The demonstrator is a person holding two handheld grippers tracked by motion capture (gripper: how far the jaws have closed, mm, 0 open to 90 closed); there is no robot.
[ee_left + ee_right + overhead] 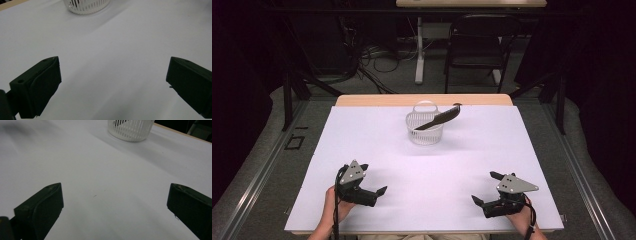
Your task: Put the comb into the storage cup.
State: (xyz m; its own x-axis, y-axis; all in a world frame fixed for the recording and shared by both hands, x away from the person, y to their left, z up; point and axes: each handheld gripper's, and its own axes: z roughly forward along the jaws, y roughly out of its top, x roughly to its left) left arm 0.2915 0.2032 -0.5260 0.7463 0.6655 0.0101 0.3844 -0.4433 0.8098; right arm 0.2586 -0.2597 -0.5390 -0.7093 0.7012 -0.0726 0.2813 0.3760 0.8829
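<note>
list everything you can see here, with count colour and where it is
table: 1, white top with a wood far edge, centre
basket: 1, white slatted, far middle of the table
dark utensil: 1, black, lying tilted across the basket rim, one end sticking out to the right
chair: 1, black, on the floor behind the table
left claw: 1, black, near left of the table, open, empty
right claw: 1, black, near right, open, empty

A white slotted basket (425,127) with a hoop handle stands upright on the table (377,150), near the middle of its far edge. A dark, long, flat utensil (440,117) lies tilted across the basket, its upper end jutting past the rim to the right.
</note>
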